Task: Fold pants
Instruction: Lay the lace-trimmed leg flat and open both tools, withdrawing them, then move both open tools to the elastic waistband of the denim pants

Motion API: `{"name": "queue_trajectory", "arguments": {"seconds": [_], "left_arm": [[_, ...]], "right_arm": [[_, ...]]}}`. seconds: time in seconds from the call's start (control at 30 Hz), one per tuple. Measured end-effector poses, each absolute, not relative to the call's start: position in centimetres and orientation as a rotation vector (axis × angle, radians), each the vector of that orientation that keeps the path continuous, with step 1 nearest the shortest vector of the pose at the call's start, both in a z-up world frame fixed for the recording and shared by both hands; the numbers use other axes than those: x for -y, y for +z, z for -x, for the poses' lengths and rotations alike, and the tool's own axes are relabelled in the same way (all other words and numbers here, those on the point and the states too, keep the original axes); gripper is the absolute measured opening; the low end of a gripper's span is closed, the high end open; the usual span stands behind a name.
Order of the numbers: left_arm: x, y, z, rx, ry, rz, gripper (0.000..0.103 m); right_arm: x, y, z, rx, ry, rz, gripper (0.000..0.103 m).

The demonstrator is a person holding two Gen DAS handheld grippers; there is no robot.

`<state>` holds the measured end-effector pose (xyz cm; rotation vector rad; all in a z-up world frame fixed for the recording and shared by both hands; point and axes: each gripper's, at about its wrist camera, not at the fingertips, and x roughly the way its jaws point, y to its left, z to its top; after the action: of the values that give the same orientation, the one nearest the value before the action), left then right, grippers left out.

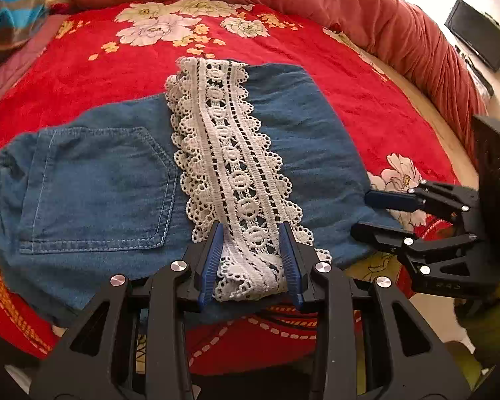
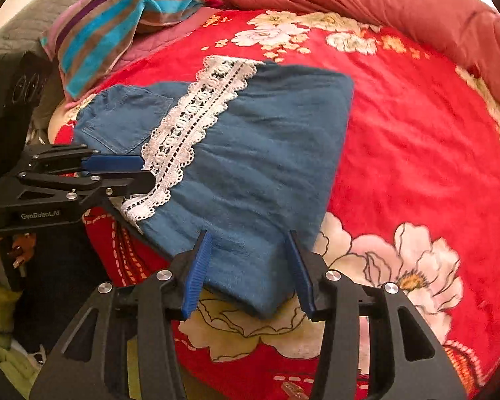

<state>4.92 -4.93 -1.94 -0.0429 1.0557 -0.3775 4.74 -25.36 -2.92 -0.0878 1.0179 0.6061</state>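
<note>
We see denim pants, already folded into a compact blue bundle, lying on a red floral blanket spread over a bed. A white lace trim runs across the top of the bundle, toward us.

Our left gripper sits at the near edge with its blue fingers partly open, straddling the end of the lace; the fabric lies between them, but we cannot tell whether they are pressing on it. Our right gripper is also partly open, its fingers either side of the near denim corner without visibly pinching it.

The risks, as we judge them: the left fingers may catch only the loose lace and drag it, leaving the denim behind. The right fingers may close on just the top layer, so the fold slides apart. Uneven lifting could skew the bundle.
</note>
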Motion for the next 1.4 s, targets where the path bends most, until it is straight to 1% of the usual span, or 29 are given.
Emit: {"name": "queue_trajectory", "arguments": {"seconds": [0.1, 0.2, 0.23, 0.27, 0.3, 0.37, 0.4, 0.43, 0.5, 0.57, 0.6, 0.63, 0.67, 0.7, 0.73, 0.9, 0.97, 1.23, 1.4], "left_arm": [[4.4, -1.9, -4.8, -1.061, -0.360, 0.058, 0.027], [4.2, -1.7, -4.6, -1.057, -0.351, 0.070, 0.027], [4.1, -1.6, -4.5, -1.055, -0.348, 0.074, 0.030], [4.1, -1.5, -4.5, -1.054, -0.343, 0.075, 0.037], [4.1, -1.4, -4.6, -1.053, -0.338, 0.076, 0.039], [4.0, -1.2, -4.5, -1.051, -0.330, 0.078, 0.040], [3.9, -1.1, -4.5, -1.049, -0.326, 0.080, 0.040], [3.8, -1.0, -4.4, -1.046, -0.323, 0.084, 0.043], [3.6, -0.7, -4.4, -1.038, -0.317, 0.084, 0.049], [3.4, -0.3, -4.3, -1.024, -0.304, 0.085, 0.059], [3.2, -0.2, -4.2, -1.019, -0.301, 0.087, 0.062], [3.0, 0.1, -4.1, -1.010, -0.296, 0.094, 0.068], [2.8, 0.3, -4.1, -1.002, -0.292, 0.099, 0.075], [2.6, 0.6, -4.0, -0.991, -0.290, 0.103, 0.078], [2.4, 0.8, -3.9, -0.984, -0.287, 0.103, 0.080], [1.7, 1.5, -3.8, -0.960, -0.268, 0.100, 0.086], [1.3, 1.8, -3.7, -0.951, -0.257, 0.101, 0.089], [-0.6, 2.4, -3.3, -0.921, -0.223, 0.117, 0.093], [-1.8, 2.5, -3.2, -0.913, -0.205, 0.139, 0.093]], "right_arm": [[25.5, -2.9, -4.7, -1.017, 0.607, 0.082, 0.045], [25.9, -2.8, -4.7, -1.013, 0.622, 0.051, 0.050], [26.1, -2.6, -4.7, -1.010, 0.627, 0.034, 0.051], [26.2, -2.4, -4.7, -1.007, 0.629, 0.020, 0.052], [26.4, -2.3, -4.7, -1.002, 0.630, 0.007, 0.055], [26.7, -2.0, -4.6, -0.991, 0.624, 0.001, 0.060], [26.8, -1.7, -4.6, -0.984, 0.620, 0.003, 0.064], [26.9, -1.4, -4.5, -0.979, 0.616, 0.004, 0.066], [27.0, -0.9, -4.6, -0.970, 0.603, 0.003, 0.066], [26.8, -0.5, -4.6, -0.966, 0.591, 0.005, 0.068], [26.9, -0.4, -4.7, -0.963, 0.585, 0.004, 0.069], [26.9, -0.2, -4.8, -0.961, 0.580, 0.002, 0.079], [26.9, -0.1, -4.8, -0.959, 0.573, 0.002, 0.085], [27.0, 0.1, -4.9, -0.951, 0.558, 0.003, 0.089], [27.1, 0.3, -4.9, -0.944, 0.548, 0.002, 0.089], [26.8, 1.1, -5.3, -0.925, 0.529, 0.002, 0.090], [26.6, 1.4, -5.5, -0.921, 0.525, 0.007, 0.091], [24.6, 2.4, -6.1, -0.898, 0.544, 0.030, 0.091], [23.1, 2.8, -6.3, -0.890, 0.567, 0.053, 0.091]]}}
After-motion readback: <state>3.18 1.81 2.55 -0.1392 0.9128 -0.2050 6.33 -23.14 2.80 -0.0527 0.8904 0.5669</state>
